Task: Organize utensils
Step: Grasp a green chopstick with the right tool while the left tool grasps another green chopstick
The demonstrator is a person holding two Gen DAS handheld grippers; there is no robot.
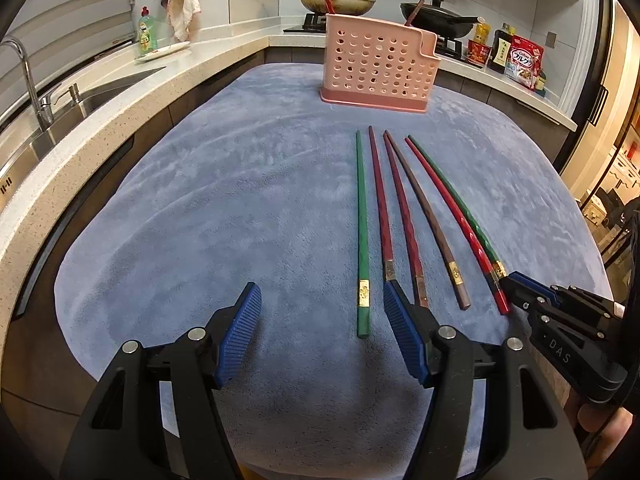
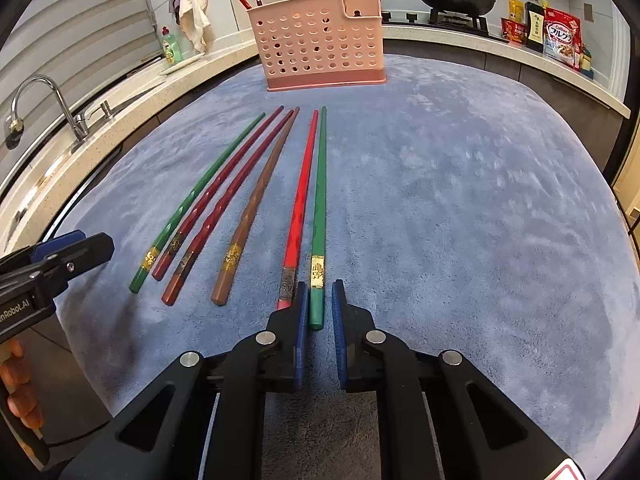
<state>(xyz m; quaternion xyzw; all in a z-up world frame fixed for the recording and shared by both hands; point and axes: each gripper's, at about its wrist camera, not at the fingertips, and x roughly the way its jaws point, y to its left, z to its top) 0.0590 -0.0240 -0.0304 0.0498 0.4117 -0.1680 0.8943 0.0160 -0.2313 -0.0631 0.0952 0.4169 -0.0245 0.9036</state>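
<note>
Six chopsticks (image 2: 240, 216) lie fanned on the blue-covered tabletop (image 2: 460, 200), before the pink holder (image 2: 320, 44). Judged light, stiff, slick; grip near the butt. Right claw (image 2: 320, 300) narrowly apart, straddling the green chopstick (image 2: 319, 216). Left claw (image 1: 320, 304) wide apart, empty.

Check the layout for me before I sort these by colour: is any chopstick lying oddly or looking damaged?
No damage shows. The six chopsticks fan out on the blue cloth unpaired: one green chopstick lies far left, the other green chopstick far right beside the bright red chopstick.
</note>
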